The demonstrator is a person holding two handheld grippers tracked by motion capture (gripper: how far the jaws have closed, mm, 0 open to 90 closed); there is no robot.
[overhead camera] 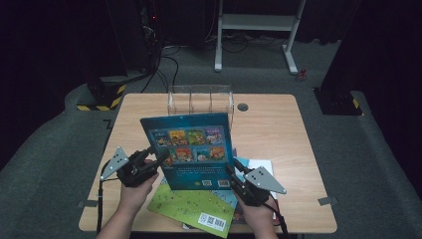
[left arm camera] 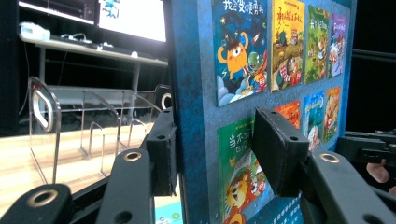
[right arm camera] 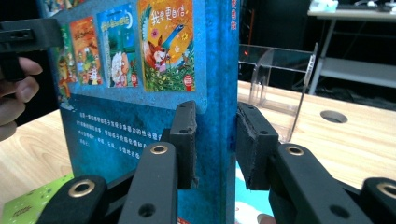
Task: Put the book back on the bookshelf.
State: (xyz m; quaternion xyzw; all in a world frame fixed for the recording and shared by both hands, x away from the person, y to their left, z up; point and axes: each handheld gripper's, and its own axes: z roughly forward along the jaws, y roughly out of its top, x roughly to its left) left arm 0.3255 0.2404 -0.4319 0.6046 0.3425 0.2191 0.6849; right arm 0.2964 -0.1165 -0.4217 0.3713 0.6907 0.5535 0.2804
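Both grippers, left [overhead camera: 152, 158] and right [overhead camera: 234, 170], clamp the upright blue book [overhead camera: 191, 149], hiding books beneath

I have one blue book [overhead camera: 191, 149] held up off the table, standing nearly upright with its back cover facing me. The cover is deep teal-blue with two rows of small, bright picture-book covers printed on its upper half, white text below them, and barcode labels near the bottom edge. In the left gripper view the book [left arm camera: 261, 84] stands edge-on, cartoon animals clear on the little covers. In the right gripper view I see its spine [right arm camera: 219, 93] running vertically, blue like the rest. Its lower edge hangs above a green book [overhead camera: 194, 206] lying flat on the table.
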